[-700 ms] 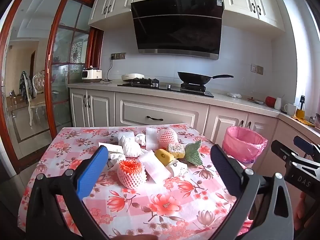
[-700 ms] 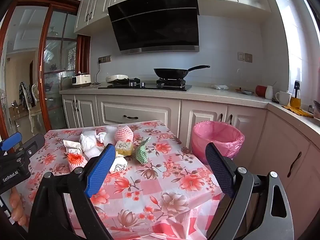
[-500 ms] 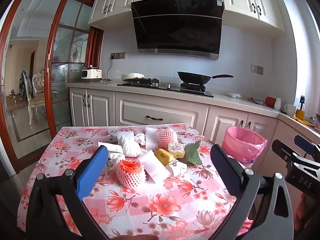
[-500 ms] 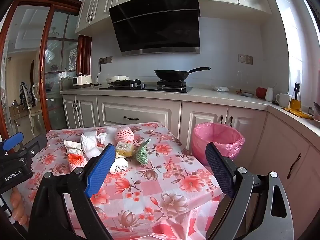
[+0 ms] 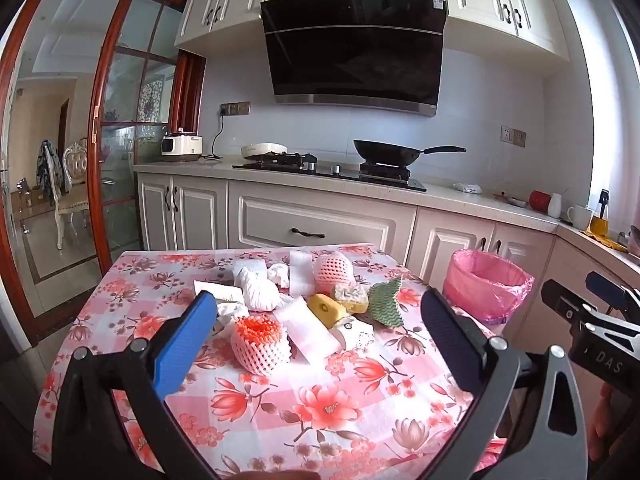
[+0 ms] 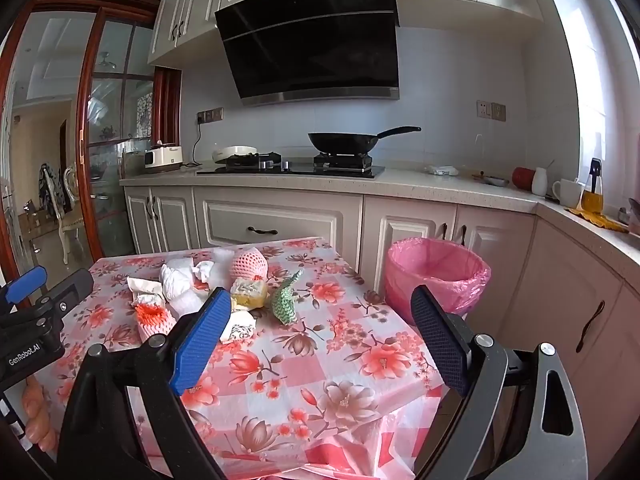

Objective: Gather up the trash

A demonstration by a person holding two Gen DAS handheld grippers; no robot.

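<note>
On the flowered counter (image 5: pixel 320 400), the trash is lying in one loose heap toward the far half, and you are holding both grippers back from it, near the front edge. Your left gripper (image 5: pixel 318 336) is showing its fingers spread wide with nothing between them; your right gripper (image 6: pixel 320 332) is standing just as wide and just as empty.

Nearest your left fingers, an orange net (image 5: pixel 260 344) is sitting upright, open mouth up. It is looking like soft foam mesh: very light, springy, likely to squash flat, so you are best pinching it across the middle of its wall rather than at the frayed rim. Behind it, white wads (image 5: pixel 258 292) are probably tissue or thin plastic, though the fisheye is leaving that unclear; they are going to crumple and weigh almost nothing, so take a bulging fold. The pink net (image 5: pixel 334 274) farther back should behave like the orange one. A yellow block (image 5: pixel 328 310) and a sponge (image 5: pixel 351 298) are touching each other beside a green net (image 5: pixel 386 306); the block is looking the stiffest, so grip its long sides.

The bin (image 6: pixel 438 276), lined in pink, is standing on the floor just beside the counter's right edge, open and near your right gripper.
</note>
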